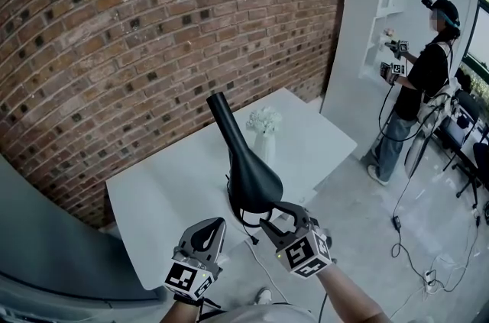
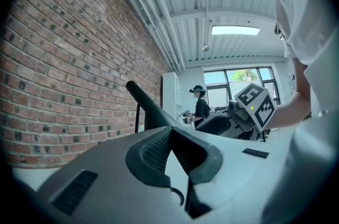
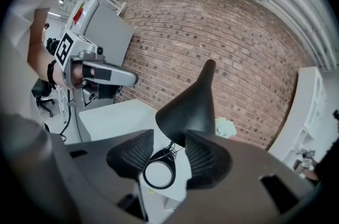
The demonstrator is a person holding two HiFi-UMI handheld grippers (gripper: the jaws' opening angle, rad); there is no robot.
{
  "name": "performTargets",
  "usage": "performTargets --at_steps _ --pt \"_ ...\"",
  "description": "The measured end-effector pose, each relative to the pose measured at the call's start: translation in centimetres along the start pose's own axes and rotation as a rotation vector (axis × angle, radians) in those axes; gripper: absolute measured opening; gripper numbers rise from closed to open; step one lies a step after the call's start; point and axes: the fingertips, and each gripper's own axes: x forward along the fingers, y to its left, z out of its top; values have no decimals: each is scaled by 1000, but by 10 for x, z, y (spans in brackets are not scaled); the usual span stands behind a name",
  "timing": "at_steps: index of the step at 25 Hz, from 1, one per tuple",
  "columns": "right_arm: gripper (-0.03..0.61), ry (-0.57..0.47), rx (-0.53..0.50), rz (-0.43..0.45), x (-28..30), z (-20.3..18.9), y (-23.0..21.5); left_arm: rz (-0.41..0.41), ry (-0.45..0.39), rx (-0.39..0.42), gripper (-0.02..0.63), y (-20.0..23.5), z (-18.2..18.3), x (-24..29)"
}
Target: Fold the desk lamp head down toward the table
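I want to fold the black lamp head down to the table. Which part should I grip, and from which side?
Probably the wide lower rim of the lamp head, from the near side, where the right gripper faces it with jaws apart. That thin edge should fit between them; the cone tapers smoothly upward, so a grip there might slip.

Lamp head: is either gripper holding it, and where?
Nothing is held. The right gripper is open, with the wide end of the lamp head just beyond its jaws; the left gripper is open, empty.
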Motion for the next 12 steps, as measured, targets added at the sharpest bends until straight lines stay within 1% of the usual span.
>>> performTargets --at_steps 12 --pt "192 6 -7 28 14 -10 1 4 12 2 8 -4 -3 8"
